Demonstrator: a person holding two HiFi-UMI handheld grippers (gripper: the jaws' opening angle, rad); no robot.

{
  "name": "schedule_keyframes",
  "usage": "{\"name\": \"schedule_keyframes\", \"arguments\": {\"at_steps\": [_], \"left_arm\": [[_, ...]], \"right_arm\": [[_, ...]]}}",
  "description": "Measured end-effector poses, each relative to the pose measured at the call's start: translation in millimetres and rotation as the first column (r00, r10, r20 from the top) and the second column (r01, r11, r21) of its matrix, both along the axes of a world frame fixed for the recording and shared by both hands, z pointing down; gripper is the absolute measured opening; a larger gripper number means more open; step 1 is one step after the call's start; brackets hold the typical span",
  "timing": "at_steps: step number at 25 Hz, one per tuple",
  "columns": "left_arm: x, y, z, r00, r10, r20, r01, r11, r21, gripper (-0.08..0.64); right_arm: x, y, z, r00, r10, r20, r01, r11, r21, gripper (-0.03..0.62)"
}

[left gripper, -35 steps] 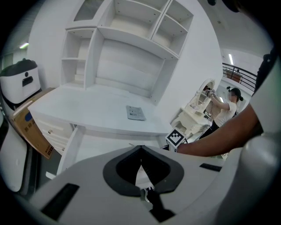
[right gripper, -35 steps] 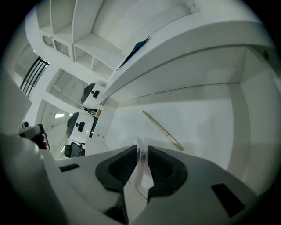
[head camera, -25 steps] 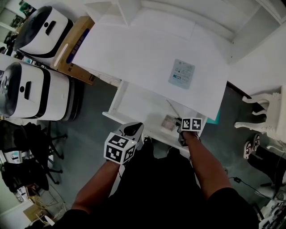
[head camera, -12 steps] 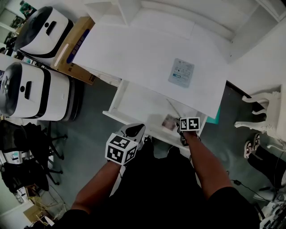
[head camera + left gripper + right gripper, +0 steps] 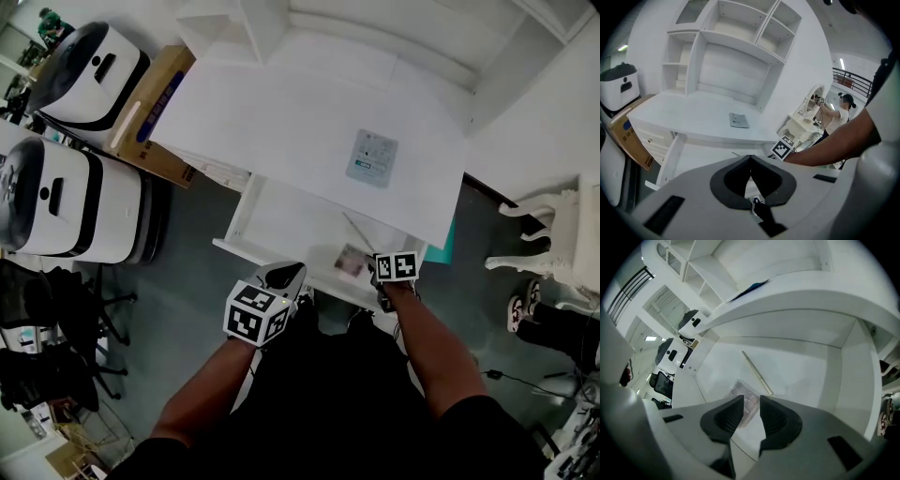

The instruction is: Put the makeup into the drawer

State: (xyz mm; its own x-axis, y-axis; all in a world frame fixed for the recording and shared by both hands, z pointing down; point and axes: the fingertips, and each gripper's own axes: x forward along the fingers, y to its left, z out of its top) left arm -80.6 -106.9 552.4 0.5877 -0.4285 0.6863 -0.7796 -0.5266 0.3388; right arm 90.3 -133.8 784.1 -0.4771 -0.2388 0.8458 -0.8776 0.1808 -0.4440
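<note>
Evidently, the makeup is already inside the open drawer point(image 5: 281, 217). A clear compact point(image 5: 742, 389) is seen lying flat on the drawer floor near the front edge. A slim pencil-like stick point(image 5: 757, 373) is laid at a slant just beyond it, apart from it. The right gripper point(image 5: 751, 400) is pointed steeply downward over the compact, and its jaws have just been opening. A gap is seen between the pads and nothing is pinched there; the compact shows only behind and below them. That pose is judged to suit a release, with the case set to rest on the floor rather than dropped from height. The left gripper point(image 5: 750, 158) is clenched on nothing (its pads meet in a single line) and is parked at the drawer's front, probably so that the drawer can be pushed shut. A small printed card point(image 5: 372, 157) can be seen on the desk top point(image 5: 272, 112); whether it belongs to the task cannot be told.
</note>
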Motion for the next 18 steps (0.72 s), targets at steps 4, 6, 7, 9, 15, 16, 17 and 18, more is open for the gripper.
{"name": "schedule_keyframes", "arguments": {"at_steps": [4, 6, 7, 9, 15, 16, 17, 18], "left_arm": [[5.2, 1.0, -2.5, 1.0, 0.015, -0.014, -0.015, 1.0, 0.014, 0.005], [7.0, 0.1, -4.6, 1.0, 0.014, -0.023, -0.013, 1.0, 0.024, 0.005], [7.0, -1.5, -6.2, 1.0, 0.008, -0.028, -0.007, 1.0, 0.031, 0.005], [6.3, -5.8, -9.8, 0.999, -0.003, -0.04, 0.005, 0.999, 0.042, 0.005], [11.2, -14.9, -21.8, 0.998, 0.021, -0.058, -0.017, 0.997, 0.08, 0.005], [11.9, -16.4, -25.3, 0.998, 0.024, -0.063, -0.018, 0.996, 0.092, 0.005], [12.2, -18.0, -29.3, 0.997, 0.027, -0.067, -0.019, 0.994, 0.107, 0.005], [12.4, -19.5, -33.2, 0.997, 0.031, -0.068, -0.022, 0.992, 0.122, 0.005]], "right_arm": [[4.7, -2.6, -24.0, 0.999, 0.041, 0.002, -0.041, 0.998, 0.045, 0.107], [6.0, -2.5, -42.0, 0.998, 0.056, 0.018, -0.057, 0.996, 0.07, 0.107], [6.6, -2.2, -52.3, 0.998, 0.064, 0.029, -0.066, 0.994, 0.082, 0.107], [7.0, -0.9, -74.0, 0.994, 0.084, 0.069, -0.091, 0.99, 0.104, 0.107], [8.9, 4.0, -143.4, 0.974, 0.122, 0.19, -0.161, 0.966, 0.202, 0.09], [9.4, 3.6, -157.2, 0.97, 0.126, 0.209, -0.174, 0.958, 0.23, 0.071], [8.8, 2.8, -172.4, 0.964, 0.129, 0.232, -0.189, 0.948, 0.257, 0.06], [8.2, 1.8, -187.5, 0.957, 0.133, 0.256, -0.206, 0.937, 0.282, 0.054]]}}
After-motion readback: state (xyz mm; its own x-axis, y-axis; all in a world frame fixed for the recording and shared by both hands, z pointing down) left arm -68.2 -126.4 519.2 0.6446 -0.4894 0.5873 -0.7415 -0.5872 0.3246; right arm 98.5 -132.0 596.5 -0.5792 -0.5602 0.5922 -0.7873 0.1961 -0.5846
